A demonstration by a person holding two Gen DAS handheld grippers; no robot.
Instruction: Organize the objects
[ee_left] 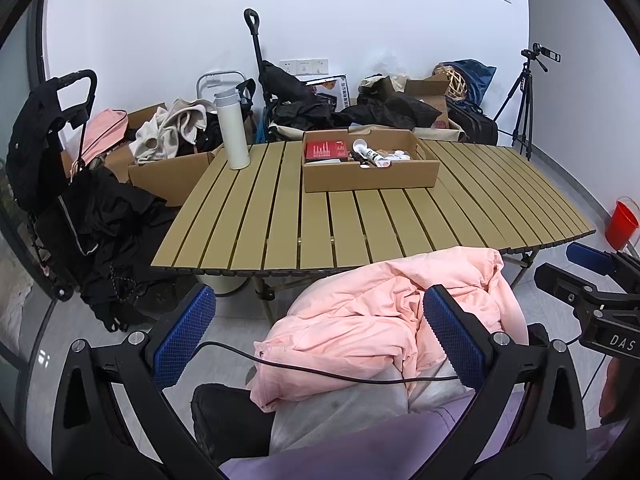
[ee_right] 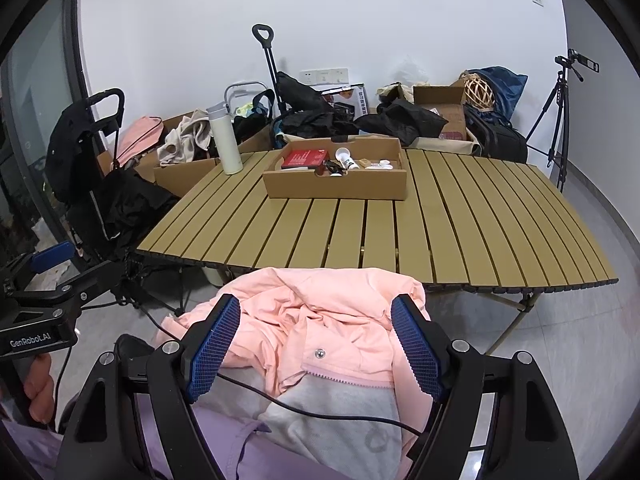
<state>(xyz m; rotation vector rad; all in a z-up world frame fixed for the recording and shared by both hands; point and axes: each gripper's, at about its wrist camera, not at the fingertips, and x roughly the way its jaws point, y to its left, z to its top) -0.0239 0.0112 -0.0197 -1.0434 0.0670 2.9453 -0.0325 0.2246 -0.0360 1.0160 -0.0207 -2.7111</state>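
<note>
A pink jacket (ee_left: pixel 384 312) with a grey lining lies crumpled on the person's lap, in front of the slatted table (ee_left: pixel 360 224). My left gripper (ee_left: pixel 318 338) hovers over it, open, blue pads wide apart and not pressing the cloth. My right gripper (ee_right: pixel 316 344) is open as well, above the jacket (ee_right: pixel 320 312) near its zip and snap button. Each gripper shows from the side in the other's view: the right gripper (ee_left: pixel 576 268), the left gripper (ee_right: pixel 68 268). On the table stand a cardboard tray (ee_left: pixel 370 176) with a red box (ee_left: pixel 324 149), a white tube and lids, and a white flask (ee_left: pixel 234 132).
A black cable (ee_left: pixel 320 368) runs across the lap. Left of the table stands a black trolley (ee_left: pixel 60 152) draped with dark clothes. Cardboard boxes (ee_left: pixel 168 176), bags and clothing crowd the back wall. A tripod (ee_left: pixel 524 108) and a red bucket (ee_left: pixel 620 224) stand at the right.
</note>
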